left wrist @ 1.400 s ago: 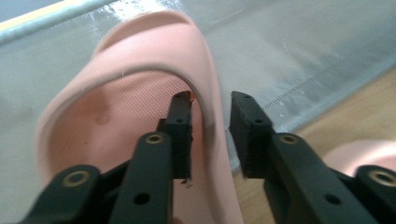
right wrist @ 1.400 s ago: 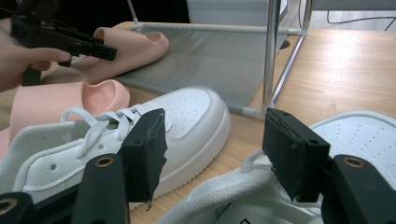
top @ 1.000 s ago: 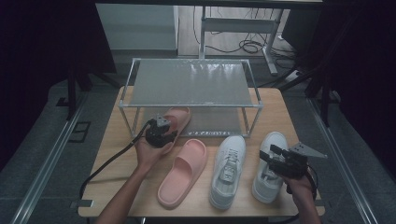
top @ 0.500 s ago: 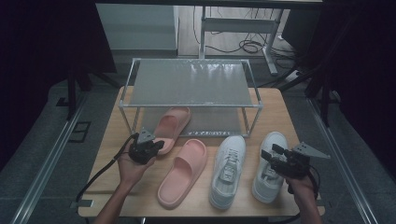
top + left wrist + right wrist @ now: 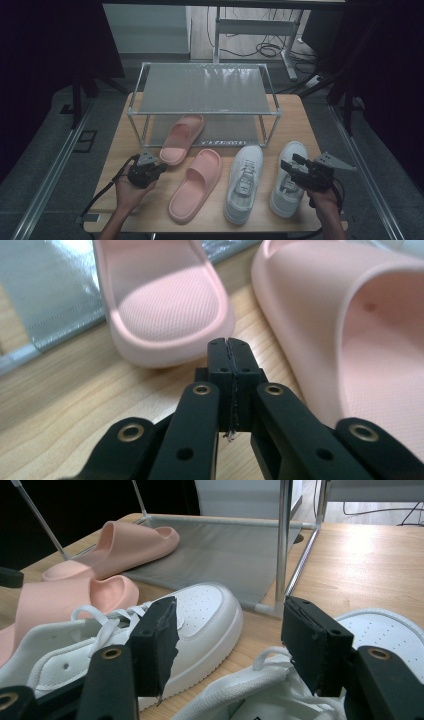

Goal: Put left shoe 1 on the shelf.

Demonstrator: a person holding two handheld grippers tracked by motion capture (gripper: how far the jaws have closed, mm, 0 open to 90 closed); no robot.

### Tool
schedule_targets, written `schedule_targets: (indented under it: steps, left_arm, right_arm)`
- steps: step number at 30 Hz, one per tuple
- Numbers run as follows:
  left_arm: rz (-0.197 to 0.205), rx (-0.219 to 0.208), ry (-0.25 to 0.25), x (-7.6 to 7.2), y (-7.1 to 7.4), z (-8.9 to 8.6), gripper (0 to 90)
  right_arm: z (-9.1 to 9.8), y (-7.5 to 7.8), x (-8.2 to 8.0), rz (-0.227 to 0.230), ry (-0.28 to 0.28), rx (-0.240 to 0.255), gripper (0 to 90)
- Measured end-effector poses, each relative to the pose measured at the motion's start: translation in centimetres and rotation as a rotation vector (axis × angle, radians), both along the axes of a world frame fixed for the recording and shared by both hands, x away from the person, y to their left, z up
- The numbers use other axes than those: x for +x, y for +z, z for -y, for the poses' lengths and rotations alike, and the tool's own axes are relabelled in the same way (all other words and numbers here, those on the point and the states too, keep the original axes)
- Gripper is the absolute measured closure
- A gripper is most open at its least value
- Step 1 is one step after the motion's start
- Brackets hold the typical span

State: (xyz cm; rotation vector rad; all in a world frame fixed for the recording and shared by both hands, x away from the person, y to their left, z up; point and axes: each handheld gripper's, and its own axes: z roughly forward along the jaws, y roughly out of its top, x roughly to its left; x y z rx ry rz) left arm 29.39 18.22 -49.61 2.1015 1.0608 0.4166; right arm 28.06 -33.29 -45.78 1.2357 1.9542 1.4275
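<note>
While our left gripper (image 5: pixel 159 169) hangs over the wooden table (image 5: pixel 115 150) with its jaws pressed together on nothing, the heel of the far pink slipper (image 5: pixel 182 138) lies just beyond its tip, apart from it. That slipper sits with its toe end on the lower shelf of the metal rack (image 5: pixel 205 90) and its heel out on the table. In the left gripper view the shut jaws point at the gap between that heel (image 5: pixel 165 315) and the near pink slipper (image 5: pixel 350 325), touching neither. The near slipper (image 5: pixel 196 184) lies flat just right of our left gripper. Our right gripper (image 5: pixel 291 169) hovers above the right white sneaker (image 5: pixel 287 180), jaws spread wide and empty; the left white sneaker (image 5: pixel 243 182) lies between that shoe and the near slipper. In the right gripper view, laces (image 5: pixel 235 687) sit below the open jaws.
</note>
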Motion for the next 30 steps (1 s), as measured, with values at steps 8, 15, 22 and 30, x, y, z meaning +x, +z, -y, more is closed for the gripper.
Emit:
schedule_targets:
  steps: [8, 15, 22, 30]
  left_arm:
    - [-0.011, 0.041, -0.021, -0.1, -0.5, 0.4, 89.9]
    - [-0.031, 0.056, -0.028, 0.6, -1.1, 0.7, 90.0]
    - [-0.056, 0.083, -0.043, 1.2, -1.9, 1.0, 90.0]
    - [-0.058, 0.07, -0.035, 1.7, -1.9, 0.9, 90.0]
  right_arm:
    - [0.0, 0.2, -0.1, 0.006, 0.001, 0.0, 39.9]
    - [0.1, 0.4, -0.2, 0.013, 0.001, 0.002, 40.0]
    - [0.2, 0.5, -0.3, 0.017, -0.002, 0.0, 40.0]
    - [-0.2, 0.3, -0.2, 0.012, 0.006, -0.005, 40.0]
